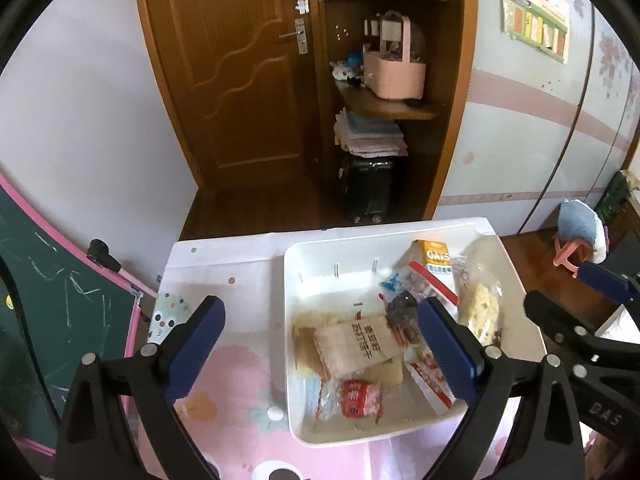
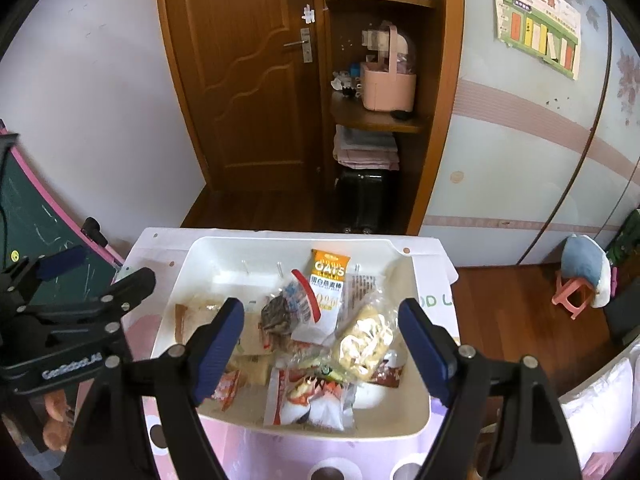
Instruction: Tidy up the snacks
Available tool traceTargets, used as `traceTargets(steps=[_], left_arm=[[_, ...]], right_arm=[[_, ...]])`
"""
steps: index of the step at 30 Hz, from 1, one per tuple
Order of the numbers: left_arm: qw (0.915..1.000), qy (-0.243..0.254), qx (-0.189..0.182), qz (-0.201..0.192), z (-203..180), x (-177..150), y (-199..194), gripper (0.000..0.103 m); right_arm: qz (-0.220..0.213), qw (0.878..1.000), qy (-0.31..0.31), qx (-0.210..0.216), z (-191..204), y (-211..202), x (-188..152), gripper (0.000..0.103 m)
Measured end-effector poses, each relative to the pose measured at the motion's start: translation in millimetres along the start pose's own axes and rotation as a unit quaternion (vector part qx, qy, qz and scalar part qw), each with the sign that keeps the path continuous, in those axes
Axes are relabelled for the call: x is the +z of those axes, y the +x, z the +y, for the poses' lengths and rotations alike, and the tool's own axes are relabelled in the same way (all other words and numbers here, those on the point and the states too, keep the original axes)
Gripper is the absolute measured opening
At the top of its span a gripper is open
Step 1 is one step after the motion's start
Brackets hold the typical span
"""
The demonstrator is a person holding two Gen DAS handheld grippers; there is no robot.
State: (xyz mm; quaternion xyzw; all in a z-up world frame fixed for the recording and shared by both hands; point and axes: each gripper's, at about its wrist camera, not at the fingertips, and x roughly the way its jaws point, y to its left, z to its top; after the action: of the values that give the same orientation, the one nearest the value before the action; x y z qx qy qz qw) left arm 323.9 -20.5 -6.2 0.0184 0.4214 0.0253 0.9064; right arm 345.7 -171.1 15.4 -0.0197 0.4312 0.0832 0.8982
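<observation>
A white plastic bin (image 1: 320,276) (image 2: 188,268) stands on a small table with a pink patterned cloth (image 1: 236,360). It holds several snack packets: an orange oats bar (image 1: 434,258) (image 2: 328,280), a clear bag of pale puffed snack (image 1: 480,304) (image 2: 366,340), a white cracker pack (image 1: 360,344), a small red packet (image 1: 360,398), and a red-white packet (image 2: 308,396). My left gripper (image 1: 324,344) is open and empty, above the bin's left front. My right gripper (image 2: 320,344) is open and empty, above the bin's front.
A chalkboard with a pink frame (image 1: 48,304) stands left of the table. Behind are a wooden door (image 1: 236,72), shelves with a pink basket (image 1: 394,68) and a dark suitcase (image 1: 368,188). A pink stool (image 2: 576,292) stands on the wooden floor at right.
</observation>
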Motion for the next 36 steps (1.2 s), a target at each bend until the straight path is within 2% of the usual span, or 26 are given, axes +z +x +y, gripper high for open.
traceTargets(steps=[4, 8, 14, 18, 25, 30, 36], left_arm=[[0.9998, -0.002, -0.005, -0.019, 4, -9, -36, 0.097], [0.9991, -0.010, -0.008, -0.039, 12, -23, -75, 0.101], [0.9980, -0.012, -0.017, -0.059, 20, -62, -130, 0.102], [0.9981, -0.015, -0.022, -0.055, 25, -97, -161, 0.102], [0.9989, -0.013, -0.017, -0.042, 35, -164, -201, 0.102], [0.9991, -0.027, -0.029, -0.013, 42, -206, -212, 0.102], [0.9993, -0.035, -0.008, -0.011, 48, -244, -226, 0.102]], right_arm=[[-0.008, 1.000, 0.000, 0.002, 6, -25, -9, 0.080], [-0.022, 1.000, 0.000, 0.005, 13, -58, -20, 0.080], [-0.031, 0.999, 0.000, 0.013, 27, -105, -51, 0.080], [-0.032, 0.999, -0.010, 0.010, 41, -132, -83, 0.080], [-0.031, 0.999, 0.011, 0.042, 53, -163, -135, 0.081], [-0.017, 0.999, 0.023, 0.043, 63, -176, -178, 0.081], [-0.015, 0.999, 0.009, 0.028, 74, -190, -216, 0.081]])
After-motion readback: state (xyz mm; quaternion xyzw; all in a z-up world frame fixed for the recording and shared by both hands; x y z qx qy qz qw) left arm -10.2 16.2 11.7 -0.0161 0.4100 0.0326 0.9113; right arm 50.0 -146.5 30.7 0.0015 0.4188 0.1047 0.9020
